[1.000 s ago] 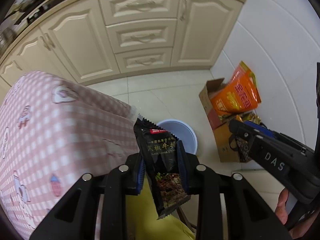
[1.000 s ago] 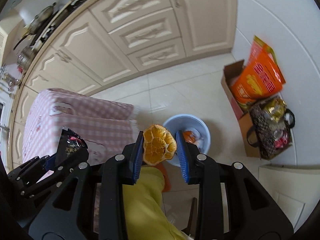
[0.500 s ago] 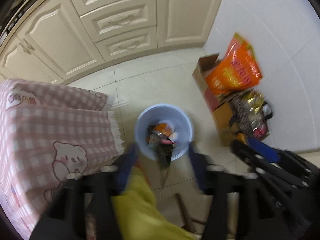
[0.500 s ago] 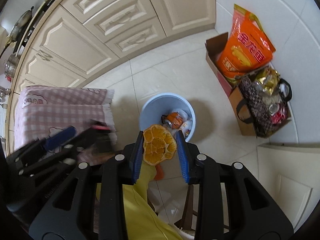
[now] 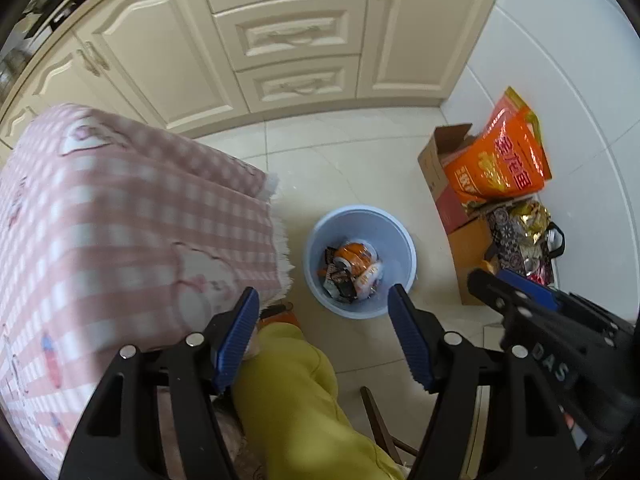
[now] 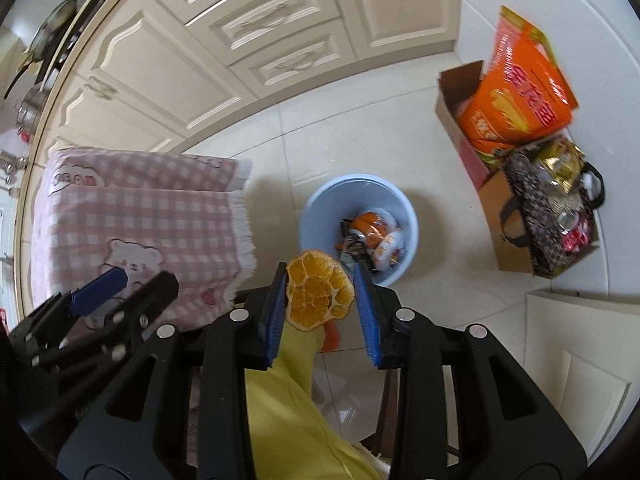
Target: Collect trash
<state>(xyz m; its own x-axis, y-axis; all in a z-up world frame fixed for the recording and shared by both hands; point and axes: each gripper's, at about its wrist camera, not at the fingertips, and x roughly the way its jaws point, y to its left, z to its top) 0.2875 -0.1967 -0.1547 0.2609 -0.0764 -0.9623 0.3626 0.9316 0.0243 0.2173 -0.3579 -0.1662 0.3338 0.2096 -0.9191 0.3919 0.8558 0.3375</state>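
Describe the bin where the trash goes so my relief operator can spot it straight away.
Start at the cream cabinets and come down the white tiled floor to the gap between the pink checked tablecloth and the cardboard boxes. There stands the pale blue bin, the only round, open-topped container, with wrappers inside.

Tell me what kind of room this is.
Most likely a home kitchen: cream cabinets with drawers line the wall, pans sit on the counter above, and a blue trash bin stands on the tiled floor.
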